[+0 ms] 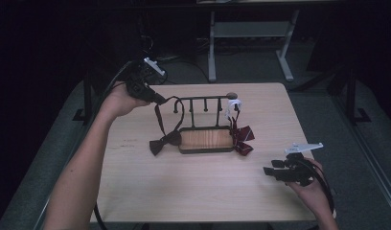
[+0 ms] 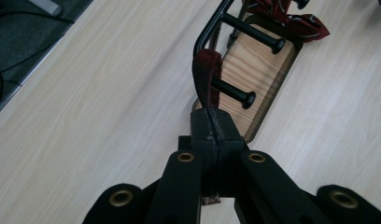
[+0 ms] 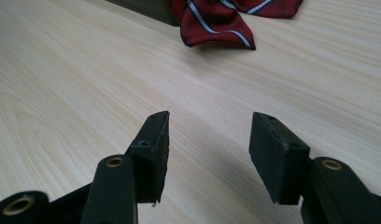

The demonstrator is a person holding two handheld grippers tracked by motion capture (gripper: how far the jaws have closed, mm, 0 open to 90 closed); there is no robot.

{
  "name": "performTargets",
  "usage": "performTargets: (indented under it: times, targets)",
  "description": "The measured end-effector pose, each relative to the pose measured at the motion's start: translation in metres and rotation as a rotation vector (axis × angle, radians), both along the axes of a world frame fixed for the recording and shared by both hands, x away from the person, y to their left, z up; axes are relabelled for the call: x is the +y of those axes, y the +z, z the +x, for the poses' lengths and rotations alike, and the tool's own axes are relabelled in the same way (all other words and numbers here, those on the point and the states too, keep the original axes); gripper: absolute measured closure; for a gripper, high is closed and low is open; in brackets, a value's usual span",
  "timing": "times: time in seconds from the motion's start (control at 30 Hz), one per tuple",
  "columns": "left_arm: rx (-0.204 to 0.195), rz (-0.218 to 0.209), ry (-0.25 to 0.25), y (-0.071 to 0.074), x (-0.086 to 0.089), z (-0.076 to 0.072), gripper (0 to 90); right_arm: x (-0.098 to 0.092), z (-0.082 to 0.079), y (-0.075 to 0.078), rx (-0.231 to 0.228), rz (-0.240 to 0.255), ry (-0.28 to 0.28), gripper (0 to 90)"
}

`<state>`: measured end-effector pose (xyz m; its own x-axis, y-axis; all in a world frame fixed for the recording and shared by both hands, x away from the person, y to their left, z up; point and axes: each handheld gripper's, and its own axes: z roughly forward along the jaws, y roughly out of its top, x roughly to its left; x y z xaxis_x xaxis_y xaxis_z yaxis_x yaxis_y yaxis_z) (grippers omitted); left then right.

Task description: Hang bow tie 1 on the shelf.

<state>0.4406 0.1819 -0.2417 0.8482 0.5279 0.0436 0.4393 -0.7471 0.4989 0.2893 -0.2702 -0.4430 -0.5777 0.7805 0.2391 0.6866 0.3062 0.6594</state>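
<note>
Your left claw is pinching the dark red strap of a dark bow tie, with its jaws closed tight on it. The strap is looping over the black peg rack, which is standing on a wooden base near the middle of the worktop. The bow itself is lying on the worktop, touching the base's left end. A striped red bow tie is hanging at the rack's right end. Your right claw is waiting wide open near the worktop's right edge, holding nothing. The tie looks soft, light and floppy, so hold the thin strap, not the bow.
</note>
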Motion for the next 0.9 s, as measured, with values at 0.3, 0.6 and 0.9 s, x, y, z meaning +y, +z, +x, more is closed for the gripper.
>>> performTargets:
  times: [0.3, 0.6, 0.9]
  targets:
    - [0.016, 0.016, 0.027, -0.004, 0.000, 0.006, 89.5, 0.000, 0.000, 0.000, -0.002, 0.001, -0.001, 47.6]
    - [0.030, 0.049, 0.032, -0.008, -0.001, 0.009, 89.3, 0.000, 0.000, 0.000, -0.001, 0.002, 0.001, 47.6]
    - [0.026, 0.054, 0.055, -0.009, 0.002, 0.010, 83.3, 0.000, 0.000, 0.000, 0.001, 0.002, -0.001, 47.6]
